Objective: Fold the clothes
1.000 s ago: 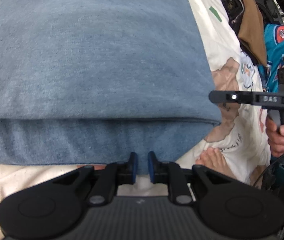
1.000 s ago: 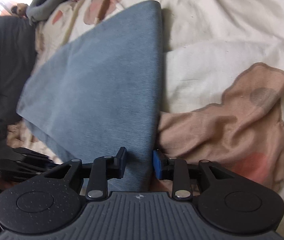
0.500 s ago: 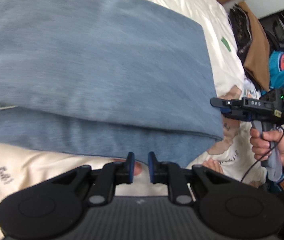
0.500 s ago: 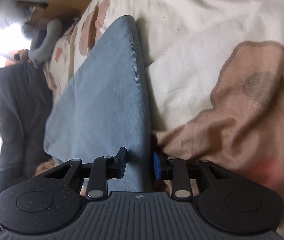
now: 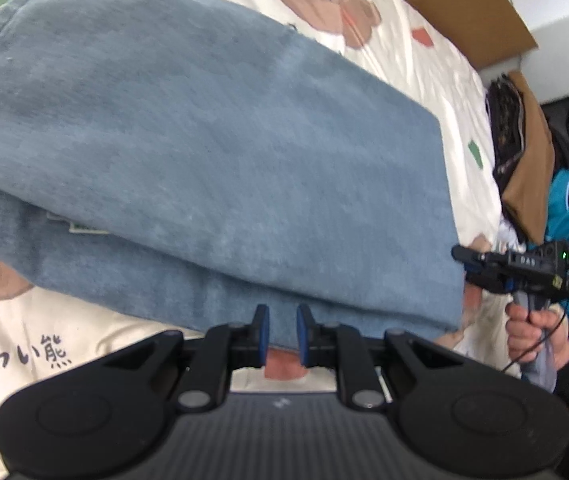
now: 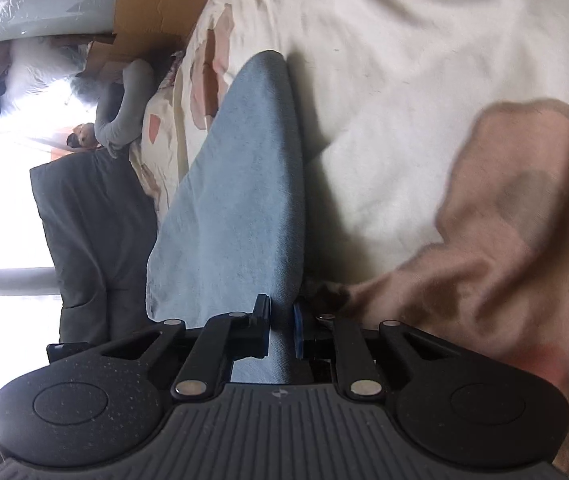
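Only the left view shows the folded blue denim-like garment (image 5: pixel 220 168) flat on the bear-print bedsheet (image 5: pixel 416 64). The left gripper (image 5: pixel 282 330) fingers pinch its near edge; the right gripper (image 6: pixel 282 332) fingers clamp its corner.

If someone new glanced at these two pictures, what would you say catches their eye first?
The big blue folded garment fills most of the left wrist view, spread on a cream bedsheet printed with bears. The left claw sits at its near edge, while the right claw is clamped on its corner; it also shows at the far right of the left view. A cardboard box lies beyond the bed's far edge.
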Tool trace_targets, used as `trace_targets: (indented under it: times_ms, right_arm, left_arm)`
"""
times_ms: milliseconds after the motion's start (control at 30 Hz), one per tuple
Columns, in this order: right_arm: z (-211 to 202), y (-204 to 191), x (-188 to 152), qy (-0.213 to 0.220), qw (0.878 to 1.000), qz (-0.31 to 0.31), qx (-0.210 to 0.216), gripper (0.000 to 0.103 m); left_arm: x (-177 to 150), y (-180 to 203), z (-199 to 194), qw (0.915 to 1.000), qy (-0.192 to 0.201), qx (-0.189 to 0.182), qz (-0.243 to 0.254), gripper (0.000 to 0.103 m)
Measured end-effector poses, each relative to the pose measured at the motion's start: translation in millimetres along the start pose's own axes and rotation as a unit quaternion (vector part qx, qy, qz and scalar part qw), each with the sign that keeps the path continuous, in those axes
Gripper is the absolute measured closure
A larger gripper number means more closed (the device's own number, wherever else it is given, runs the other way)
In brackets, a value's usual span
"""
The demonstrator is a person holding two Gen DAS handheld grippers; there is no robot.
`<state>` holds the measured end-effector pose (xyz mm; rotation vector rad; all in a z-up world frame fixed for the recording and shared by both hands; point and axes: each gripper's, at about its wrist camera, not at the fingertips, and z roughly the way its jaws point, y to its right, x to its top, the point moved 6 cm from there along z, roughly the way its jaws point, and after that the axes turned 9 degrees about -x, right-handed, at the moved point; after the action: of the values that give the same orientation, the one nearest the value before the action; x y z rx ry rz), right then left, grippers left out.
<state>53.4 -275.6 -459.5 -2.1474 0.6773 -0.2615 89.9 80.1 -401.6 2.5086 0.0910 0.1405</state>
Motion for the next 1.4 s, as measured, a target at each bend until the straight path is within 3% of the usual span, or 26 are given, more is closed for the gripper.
trace_targets:
  times_ms: [267,533,867,1067,1400]
  right_arm:
    - [35,10,7,-0.011,1.0,0.019,0.001,0.084]
    - [38,-5,9,-0.01,1.0,-0.015,-0.025,0.098]
    - [1,-67,31,-0.02,0.998,-0.037,-0.044,0.098]
    - [-24,-95,57,0.0,0.998,-0.059,-0.031,0.098]
    - [-86,-80,96,0.03,0.993,-0.077,-0.09,0.098]
  left_arm:
    - [11,-7,-4,0.9997,0.018,0.0,-0.014,0.088]
    - [28,-18,-8,0.997,0.066,-0.01,-0.041,0.086]
    - [35,-17,-9,0.9964,0.078,0.003,-0.035,0.086]
    - [37,-14,-19,0.9956,0.089,-0.003,-0.031,0.085]
    - [49,8,-16,0.9967,0.08,-0.015,-0.003,0.085]
